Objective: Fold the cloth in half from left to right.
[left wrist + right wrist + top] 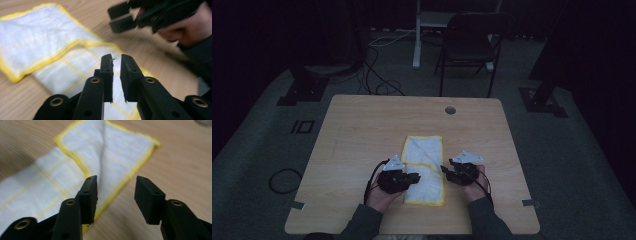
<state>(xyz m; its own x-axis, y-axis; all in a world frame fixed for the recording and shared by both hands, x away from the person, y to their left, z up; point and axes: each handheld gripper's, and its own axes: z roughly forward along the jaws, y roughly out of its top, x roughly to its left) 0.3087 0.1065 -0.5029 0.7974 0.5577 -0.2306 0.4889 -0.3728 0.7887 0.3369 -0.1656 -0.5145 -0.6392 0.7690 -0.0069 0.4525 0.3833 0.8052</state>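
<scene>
A white cloth with a yellow border (pixel 424 150) lies lengthwise on the wooden table (pixel 357 130), and one part of it is folded over the rest. My left gripper (pixel 413 177) hovers at the cloth's near left edge. Its jaws (pixel 116 61) stand a narrow gap apart, with nothing between them and the cloth (pixel 37 37) below. My right gripper (pixel 446 171) is at the cloth's near right edge, and it also appears beyond the cloth (pixel 122 16). It is open (pixel 116 186), its jaws wide apart above the yellow hem of the cloth (pixel 117 147).
A round cable hole (pixel 450 110) sits near the table's far edge. Behind the table stand a black chair (pixel 469 45) and a stand, with cables (pixel 379 82) across the grey floor. Bare wood lies to the left and right of the cloth.
</scene>
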